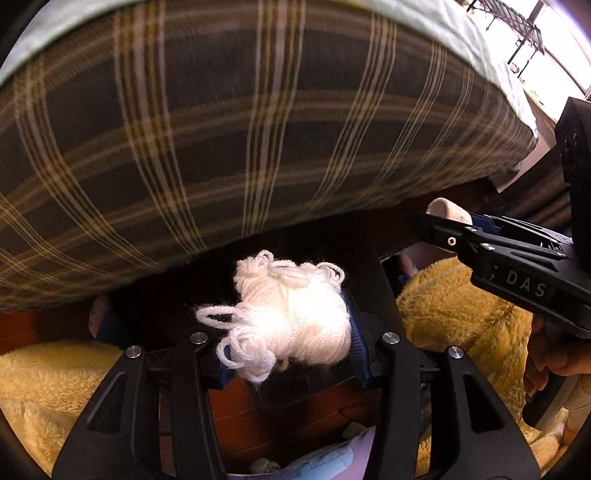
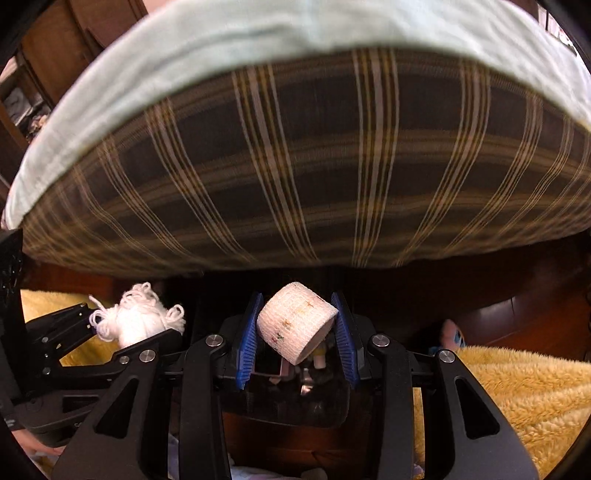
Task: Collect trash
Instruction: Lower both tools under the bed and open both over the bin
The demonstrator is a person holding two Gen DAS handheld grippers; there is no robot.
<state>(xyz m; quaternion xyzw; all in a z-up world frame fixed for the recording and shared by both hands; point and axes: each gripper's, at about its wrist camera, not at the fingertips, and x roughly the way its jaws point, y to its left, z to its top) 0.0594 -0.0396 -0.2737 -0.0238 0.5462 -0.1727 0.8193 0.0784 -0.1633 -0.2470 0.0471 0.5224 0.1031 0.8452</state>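
The left tongs (image 1: 291, 332) are clenched on a ball of white yarn (image 1: 291, 314), blue pads pressing its sides, loose loops spilling toward the left and top. The right tongs (image 2: 297, 328) grip a roll of white bandage tape (image 2: 295, 325) between ribbed blue pads (image 2: 249, 339).

Only the left wrist view shows the person's hand (image 1: 554, 362) wrapped around the right tool's handle, a bright window (image 1: 535, 33) at the upper right, and pale scraps and paper below the tongs, too blurred to name. Only the right wrist view shows the roll whole, with its small coloured cross marks; the left view catches just its end past the other tool. The right view also takes in dark wooden furniture (image 2: 55, 55) at the upper left.

The roll is a short cylinder, tilted; its axis slants from upper left to lower right, with the flat end facing down and right. The yarn ball is lumpy, with no clear long axis.

Both loads hang in front of a plaid mattress side (image 2: 314, 166) topped by a pale sheet (image 2: 221, 37), above a dark wooden floor (image 2: 535, 325) and a yellow fleece blanket (image 2: 517, 387).
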